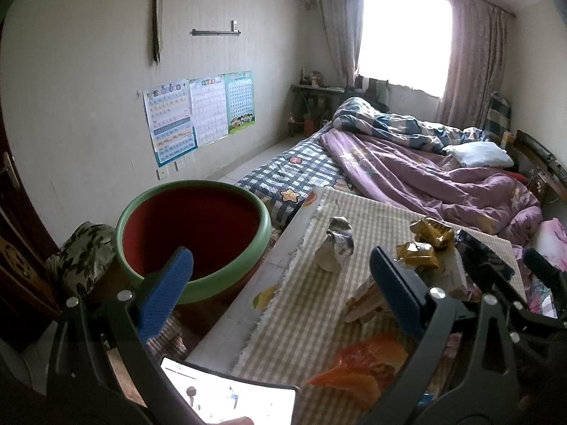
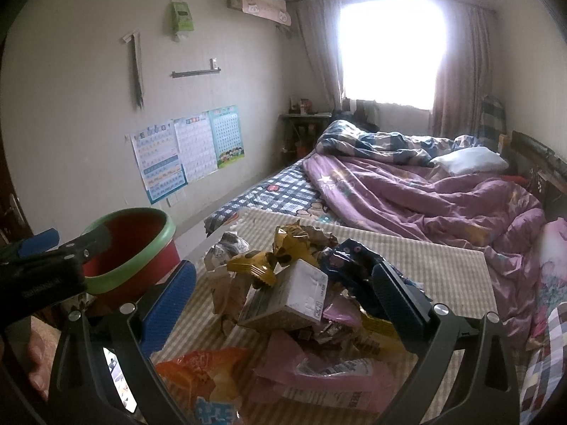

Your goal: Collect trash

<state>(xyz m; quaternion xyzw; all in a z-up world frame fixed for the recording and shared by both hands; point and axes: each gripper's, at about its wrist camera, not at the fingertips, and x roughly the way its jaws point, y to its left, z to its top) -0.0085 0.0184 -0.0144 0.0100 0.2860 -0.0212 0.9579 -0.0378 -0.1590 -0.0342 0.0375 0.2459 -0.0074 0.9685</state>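
Item 1: basin (image 1: pixel 193 237), red inside with a green rim, standing off the left edge of the checked mat (image 1: pixel 304 311), just beside it and lower than the board that carries the mat. Nothing shows inside it.

Item 2: my left gripper (image 1: pixel 280 295), blue-padded fingers (image 1: pixel 166 294) spread wide and holding nothing. Its left finger overlaps the basin's near rim in the left wrist view; its right finger stands over the mat's middle.

Item 3: phone (image 1: pixel 230 395), screen lit, at the near left corner below the mat.

Item 4: crumpled silver-and-white wrapper (image 1: pixel 336 244), alone toward the mat's far left part, apart from the main heap.

Item 5: orange snack bag (image 2: pixel 202 372), flattened at the mat's near edge, left of centre in the right wrist view.

Item 6: the trash heap, centre of the mat. It includes yellow foil wrappers (image 2: pixel 255 265) on top, a white carton (image 2: pixel 294 301) tilted against them, crumpled paper on its left flank, and a pink plastic bag (image 2: pixel 312 368) spread toward the near edge.

Item 7: my right gripper (image 2: pixel 283 299), fingers wide apart and grasping nothing; the carton and yellow wrappers show between the two blue pads. I cannot tell whether the pads touch the heap.

Item 8: dark blue printed wrapper (image 2: pixel 351 258), on the heap's right side, partly behind my right gripper's right finger.

Item 9: purple quilt (image 2: pixel 443 205), rumpled on the bed beyond the mat's far right corner.
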